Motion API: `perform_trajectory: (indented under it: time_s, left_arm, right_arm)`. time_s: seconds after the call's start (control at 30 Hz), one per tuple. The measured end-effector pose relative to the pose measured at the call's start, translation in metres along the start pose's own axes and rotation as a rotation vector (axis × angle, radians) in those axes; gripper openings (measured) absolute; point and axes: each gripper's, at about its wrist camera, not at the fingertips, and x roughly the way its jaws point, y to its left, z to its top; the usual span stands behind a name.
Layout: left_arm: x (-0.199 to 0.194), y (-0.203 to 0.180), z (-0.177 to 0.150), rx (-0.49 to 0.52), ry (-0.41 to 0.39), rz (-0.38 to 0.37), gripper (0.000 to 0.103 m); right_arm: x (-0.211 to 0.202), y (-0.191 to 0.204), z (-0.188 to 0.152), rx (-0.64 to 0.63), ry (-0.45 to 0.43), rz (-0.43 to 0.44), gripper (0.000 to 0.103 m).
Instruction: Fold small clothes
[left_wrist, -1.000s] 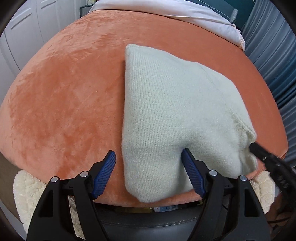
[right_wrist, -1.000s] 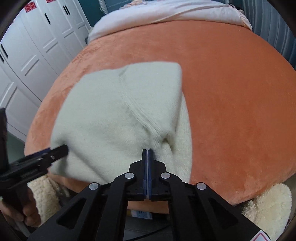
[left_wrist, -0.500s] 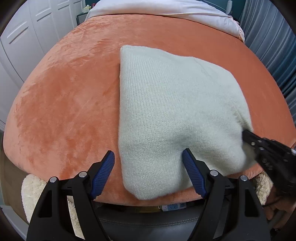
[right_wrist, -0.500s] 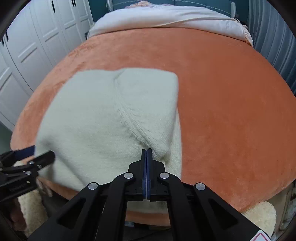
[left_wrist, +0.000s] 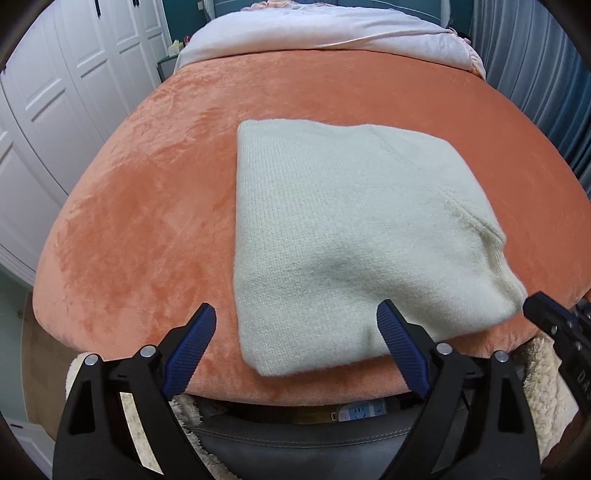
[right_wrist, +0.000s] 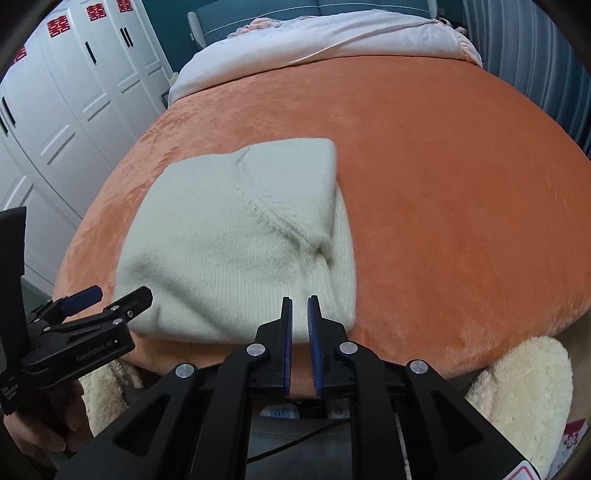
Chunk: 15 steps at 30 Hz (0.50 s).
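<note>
A cream knitted sweater (left_wrist: 351, 229) lies folded into a rough rectangle on the orange plush blanket (left_wrist: 147, 206), near its front edge. It also shows in the right wrist view (right_wrist: 240, 240). My left gripper (left_wrist: 301, 343) is wide open and empty, just in front of the sweater's near edge. It appears at the left of the right wrist view (right_wrist: 110, 295). My right gripper (right_wrist: 300, 314) stands slightly open with a narrow gap between its blue pads, empty, just short of the sweater's near right corner. Its tip shows at the right of the left wrist view (left_wrist: 543, 306).
The orange blanket (right_wrist: 443, 184) covers a bed with white bedding (right_wrist: 332, 33) at the far end. White wardrobe doors (right_wrist: 55, 110) stand to the left, blue curtains (left_wrist: 535, 55) to the right. A fluffy cream rug (right_wrist: 524, 387) and a power strip (left_wrist: 360, 411) lie below the front edge.
My right gripper has let go of the sweater and opened a little. Both grippers have pulled back towards the blanket's front edge. The sweater now lies flat and folded.
</note>
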Motion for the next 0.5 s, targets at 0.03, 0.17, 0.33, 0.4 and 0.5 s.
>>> perform_trajectory:
  time_s: [0.03,0.17,0.33,0.4,0.5]
  left_arm:
    - [-0.002,-0.002,-0.001,0.005,-0.004,0.005,0.088]
    - [-0.008,-0.009,-0.007,0.006,-0.025,0.026,0.088]
    - [-0.012,-0.01,-0.013,-0.006,-0.035,0.038,0.089]
    - [-0.016,-0.01,-0.015,-0.013,-0.046,0.039,0.089]
    - [-0.019,-0.011,-0.02,-0.011,-0.061,0.052,0.09]
  right_arm:
    - [0.001,0.001,-0.002,0.0,0.0,-0.009,0.012]
    - [-0.002,0.0,-0.015,-0.003,-0.012,-0.028,0.016]
    - [-0.002,-0.001,-0.025,0.003,-0.017,-0.035,0.02]
    - [-0.002,-0.001,-0.028,0.003,-0.022,-0.034,0.02]
    - [-0.002,0.001,-0.032,-0.003,-0.029,-0.041,0.02]
